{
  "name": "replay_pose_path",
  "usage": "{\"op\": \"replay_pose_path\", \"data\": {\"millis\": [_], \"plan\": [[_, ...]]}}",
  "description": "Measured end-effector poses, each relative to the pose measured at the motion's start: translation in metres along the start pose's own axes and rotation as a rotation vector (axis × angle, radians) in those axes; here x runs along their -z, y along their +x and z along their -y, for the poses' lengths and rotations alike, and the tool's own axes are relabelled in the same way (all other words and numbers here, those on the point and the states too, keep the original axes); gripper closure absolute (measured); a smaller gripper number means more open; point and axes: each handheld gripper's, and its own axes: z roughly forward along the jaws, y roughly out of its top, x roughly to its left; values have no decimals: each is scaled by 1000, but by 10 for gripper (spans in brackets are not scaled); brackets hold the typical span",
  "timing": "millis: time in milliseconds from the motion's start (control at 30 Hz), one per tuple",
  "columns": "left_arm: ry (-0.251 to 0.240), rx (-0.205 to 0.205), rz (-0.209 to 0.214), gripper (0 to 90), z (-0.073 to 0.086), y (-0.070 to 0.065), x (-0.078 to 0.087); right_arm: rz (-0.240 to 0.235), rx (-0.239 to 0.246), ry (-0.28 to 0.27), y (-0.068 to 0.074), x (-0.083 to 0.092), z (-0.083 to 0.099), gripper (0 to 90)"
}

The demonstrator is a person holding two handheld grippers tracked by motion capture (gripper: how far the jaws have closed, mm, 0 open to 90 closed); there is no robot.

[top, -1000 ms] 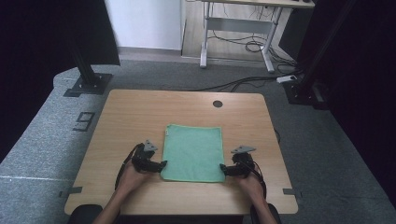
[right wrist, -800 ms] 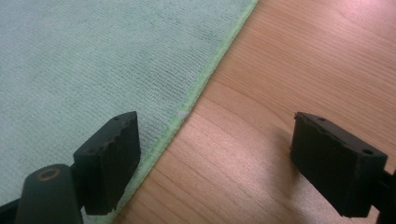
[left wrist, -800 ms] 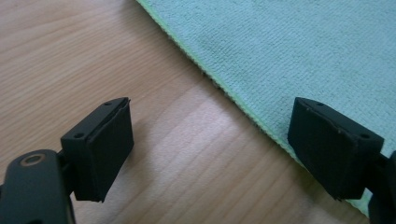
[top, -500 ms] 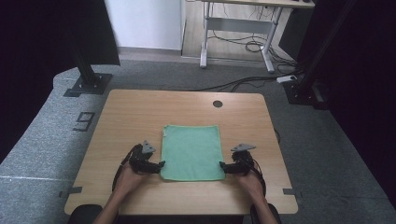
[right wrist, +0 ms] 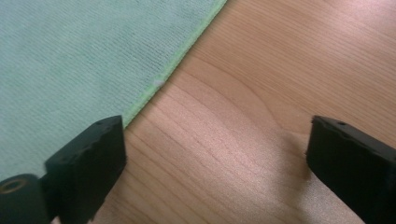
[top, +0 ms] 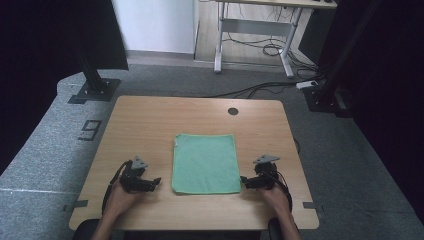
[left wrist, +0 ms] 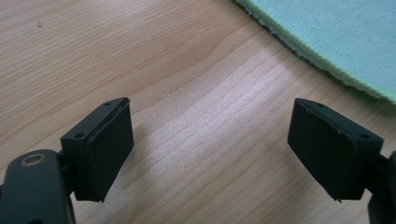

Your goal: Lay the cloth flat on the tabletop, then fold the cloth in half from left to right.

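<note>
beside green cloth (top: 206,162): left gripper (top: 156,182) spread, right gripper (top: 243,181) just widened, both empty.

Dim, dark-edged high view; gripper views brighter, with soft sheen on wood.

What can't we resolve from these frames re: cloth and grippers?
- High view: jaws of the left gripper and right gripper are too small to read their gap.
- Left gripper view: green cloth cut off by the top and right edges.
- Right gripper view: cloth cut by the top and left edges; the left pad hides part of its hem.
</note>
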Motion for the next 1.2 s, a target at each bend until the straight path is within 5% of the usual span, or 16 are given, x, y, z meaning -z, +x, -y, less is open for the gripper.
{"op": "replay_pose_path", "data": {"millis": [267,1067,1200], "plan": [[9,-33,17,0,3,-1,-9,17,-25,-41,-4,-5,7,0],[9,-44,31,0,3,1,-9,26,-34,-48,-3,-6,7,0],[17,-42,39,0,0,2,-9,11,-67,-49,-3,-3,6,2]]}}
